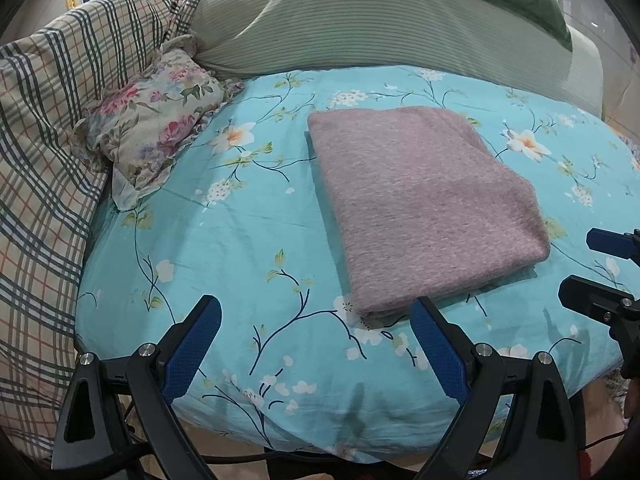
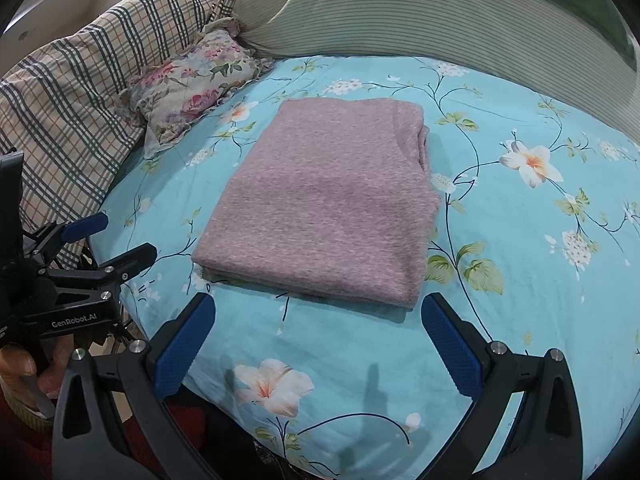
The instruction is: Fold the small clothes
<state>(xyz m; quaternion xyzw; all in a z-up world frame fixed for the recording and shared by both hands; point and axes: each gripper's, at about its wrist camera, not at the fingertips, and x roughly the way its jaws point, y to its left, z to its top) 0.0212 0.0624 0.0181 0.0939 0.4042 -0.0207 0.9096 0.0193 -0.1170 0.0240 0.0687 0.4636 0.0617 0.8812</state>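
Note:
A mauve knit garment [image 1: 424, 204] lies folded into a flat rectangle on the turquoise floral bed sheet [image 1: 224, 248]; it also shows in the right wrist view [image 2: 324, 204]. My left gripper [image 1: 316, 312] is open and empty, just short of the garment's near left corner. My right gripper [image 2: 318, 308] is open and empty, just short of the garment's near edge. The right gripper shows at the right edge of the left wrist view [image 1: 580, 268]. The left gripper shows at the left of the right wrist view [image 2: 120, 236].
A small floral pillow [image 1: 156, 124] lies at the far left of the sheet. A plaid quilt [image 1: 44, 152] is heaped along the left. A green striped pillow [image 1: 360, 20] lies across the back. The bed's near edge [image 1: 304, 444] drops off below my grippers.

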